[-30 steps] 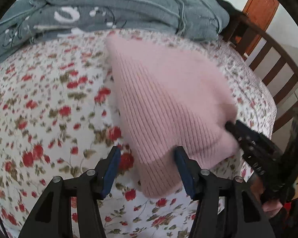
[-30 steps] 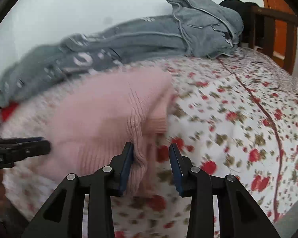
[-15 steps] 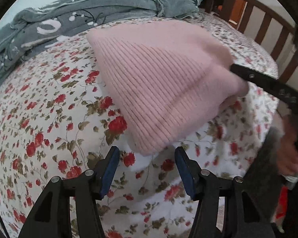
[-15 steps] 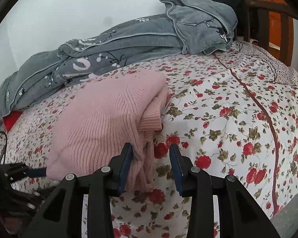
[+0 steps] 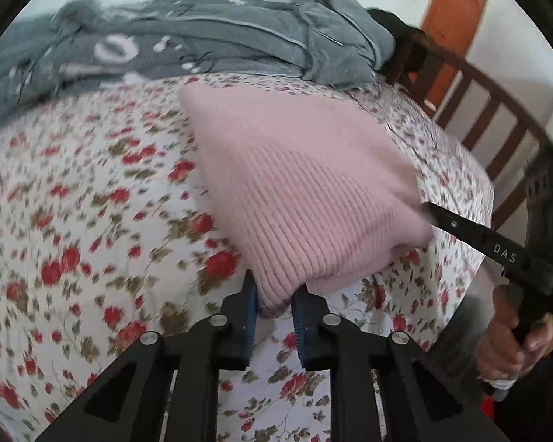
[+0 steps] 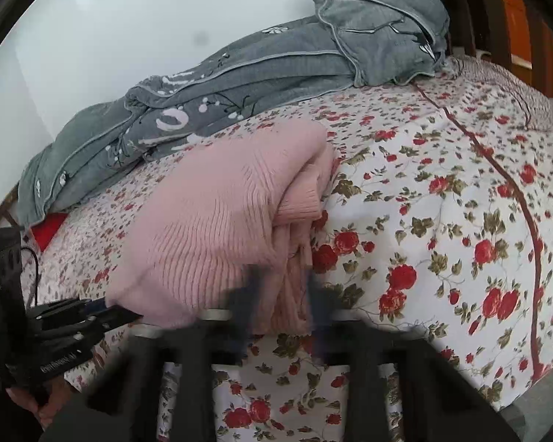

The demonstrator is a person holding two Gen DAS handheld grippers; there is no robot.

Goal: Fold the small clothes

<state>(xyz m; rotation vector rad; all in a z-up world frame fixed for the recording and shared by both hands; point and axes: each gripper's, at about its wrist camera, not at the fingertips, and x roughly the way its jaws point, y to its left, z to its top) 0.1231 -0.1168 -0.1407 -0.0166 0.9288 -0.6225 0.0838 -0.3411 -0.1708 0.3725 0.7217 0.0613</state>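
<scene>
A folded pink ribbed sweater (image 5: 295, 191) lies on the flowered bed sheet (image 5: 73, 202). My left gripper (image 5: 274, 305) has the sweater's near corner between its blue pads, and its jaws are closing on it. In the right wrist view my right gripper (image 6: 282, 294), blurred, is shut on the layered open edge of the sweater (image 6: 210, 221). Each gripper also shows in the other view: the right gripper (image 5: 425, 208) touches the sweater's right corner, and the left gripper (image 6: 129, 316) is at its left corner.
A pile of grey patterned clothing (image 5: 221, 48) lies along the wall behind the sweater. A dark wooden bed rail (image 5: 490, 110) and an orange door (image 5: 449, 18) stand to the right. A hand (image 5: 505, 339) holds the right gripper. A red item (image 6: 48, 228) lies by the grey pile.
Both grippers stood open around the sweater's edge; now the left pads pinch its near corner and the right fingers have shut on the layered edge.
</scene>
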